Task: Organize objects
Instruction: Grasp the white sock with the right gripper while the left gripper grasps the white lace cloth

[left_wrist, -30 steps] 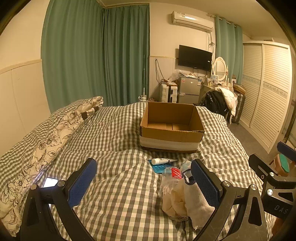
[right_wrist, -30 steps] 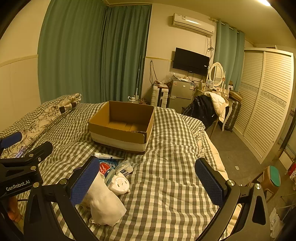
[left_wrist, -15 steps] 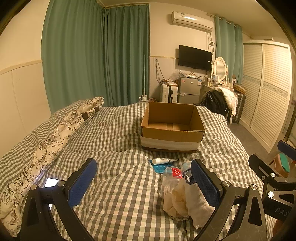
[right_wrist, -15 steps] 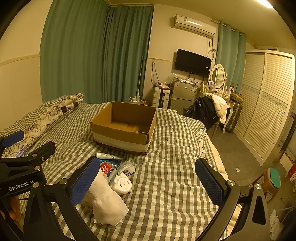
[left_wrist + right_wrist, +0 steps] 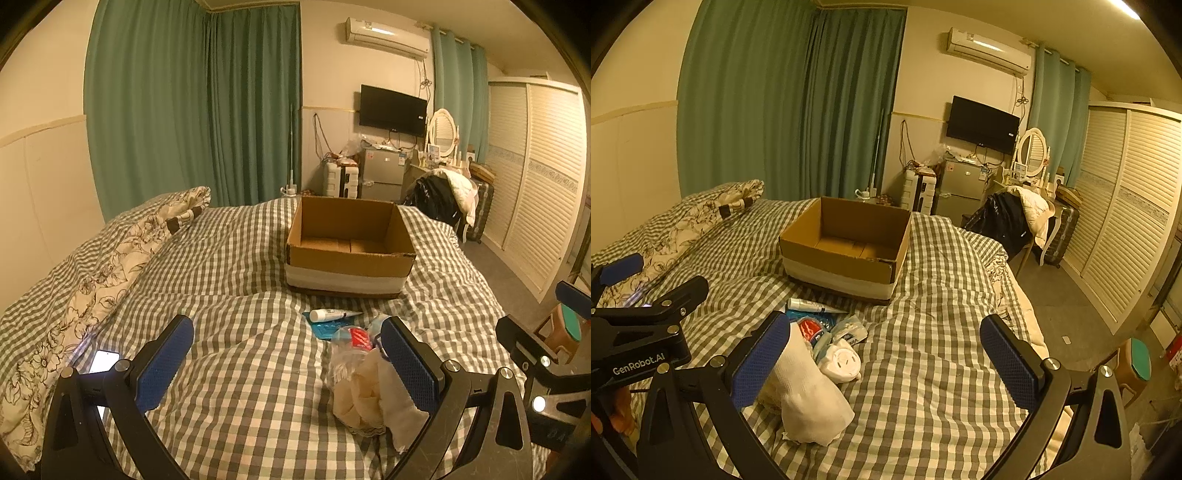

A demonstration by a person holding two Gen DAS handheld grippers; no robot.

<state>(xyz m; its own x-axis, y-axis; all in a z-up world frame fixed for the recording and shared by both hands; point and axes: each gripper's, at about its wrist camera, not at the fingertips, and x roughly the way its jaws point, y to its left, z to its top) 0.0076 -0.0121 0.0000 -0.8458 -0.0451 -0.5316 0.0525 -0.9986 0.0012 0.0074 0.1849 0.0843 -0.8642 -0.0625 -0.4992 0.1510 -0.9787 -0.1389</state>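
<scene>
An open cardboard box [image 5: 349, 245] [image 5: 846, 247] stands on the checked bed and looks bare inside. In front of it lies a small pile: a white tube [image 5: 332, 314] [image 5: 809, 305], a blue packet [image 5: 323, 328], a red-labelled plastic item [image 5: 356, 338] [image 5: 809, 328], a white round plug adapter [image 5: 842, 363] and white socks [image 5: 376, 395] [image 5: 805, 398]. My left gripper [image 5: 286, 365] is open and empty, above the bed with the pile by its right finger. My right gripper [image 5: 886, 363] is open and empty, with the socks by its left finger.
A floral pillow [image 5: 110, 266] lies along the bed's left side, with a lit phone [image 5: 104, 362] near it. Green curtains, a TV, a small fridge, a clothes-draped chair [image 5: 1015, 218] and louvred wardrobe doors ring the room. A stool [image 5: 1137, 362] stands right of the bed.
Both views have shifted only slightly; the right gripper has edged a little closer to the pile. Both grippers stay open and nothing on the bed has moved.
</scene>
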